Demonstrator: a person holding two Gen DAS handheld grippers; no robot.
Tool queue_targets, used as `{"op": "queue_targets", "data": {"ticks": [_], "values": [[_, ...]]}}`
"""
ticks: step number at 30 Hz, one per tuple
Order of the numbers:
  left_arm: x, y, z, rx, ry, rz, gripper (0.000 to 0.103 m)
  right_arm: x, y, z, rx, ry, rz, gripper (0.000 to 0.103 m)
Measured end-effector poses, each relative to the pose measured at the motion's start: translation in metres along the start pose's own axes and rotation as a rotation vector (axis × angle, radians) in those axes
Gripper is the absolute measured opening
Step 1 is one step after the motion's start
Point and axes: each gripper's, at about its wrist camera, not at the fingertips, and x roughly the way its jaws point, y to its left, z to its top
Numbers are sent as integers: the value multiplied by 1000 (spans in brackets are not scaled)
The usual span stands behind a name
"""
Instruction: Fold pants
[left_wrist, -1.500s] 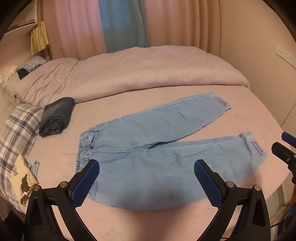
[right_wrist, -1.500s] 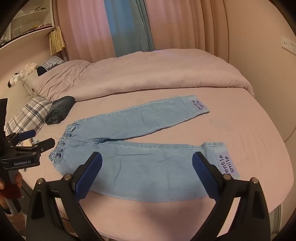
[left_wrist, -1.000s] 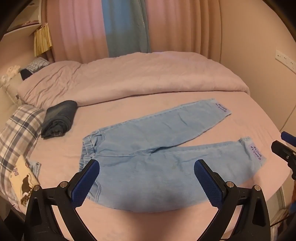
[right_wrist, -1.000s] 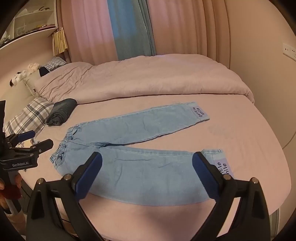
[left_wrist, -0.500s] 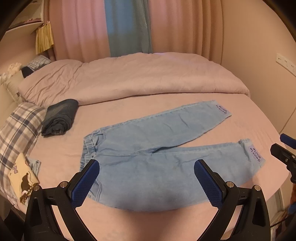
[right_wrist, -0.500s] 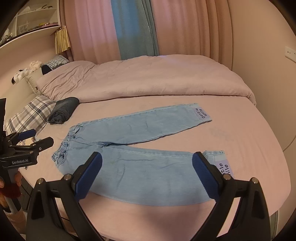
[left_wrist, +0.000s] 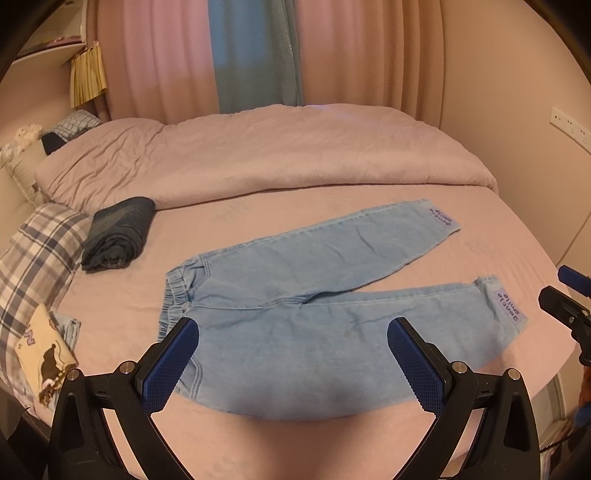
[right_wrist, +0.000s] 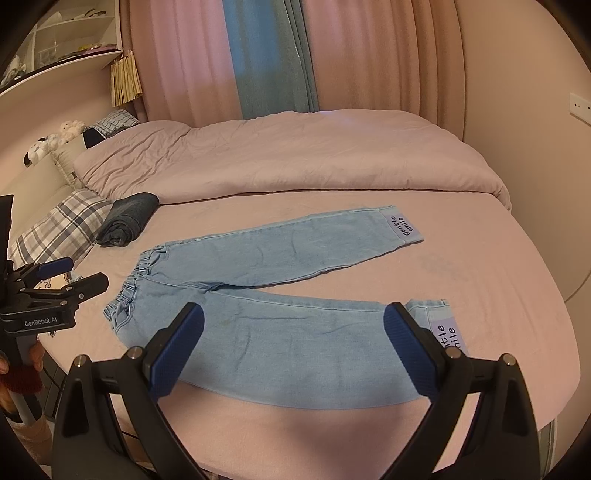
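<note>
Light blue denim pants (left_wrist: 314, 295) lie flat on the pink bed sheet (left_wrist: 258, 210), waistband to the left, both legs spread apart to the right, each cuff with a purple label. They also show in the right wrist view (right_wrist: 280, 295). My left gripper (left_wrist: 291, 365) is open and empty, held above the near edge of the pants. My right gripper (right_wrist: 291, 350) is open and empty, held above the near leg. The right gripper shows at the right edge of the left wrist view (left_wrist: 569, 302); the left gripper shows at the left edge of the right wrist view (right_wrist: 55, 284).
A rolled dark denim garment (left_wrist: 118, 232) lies left of the waistband. A plaid pillow (left_wrist: 33, 254) and a cartoon-print item (left_wrist: 40, 354) sit at the left. A bunched pink duvet (left_wrist: 258, 155) covers the far half of the bed. Curtains hang behind.
Both wrist views have drifted slightly; the pants sit a little lower and nearer in the frames. Both grippers stay open and the pants have not moved.
</note>
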Motion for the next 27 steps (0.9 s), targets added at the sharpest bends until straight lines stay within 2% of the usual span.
{"op": "queue_targets", "data": {"ticks": [27], "values": [[0, -2, 1, 7, -6, -3, 102, -3, 1, 0, -7, -2, -2, 99]]}}
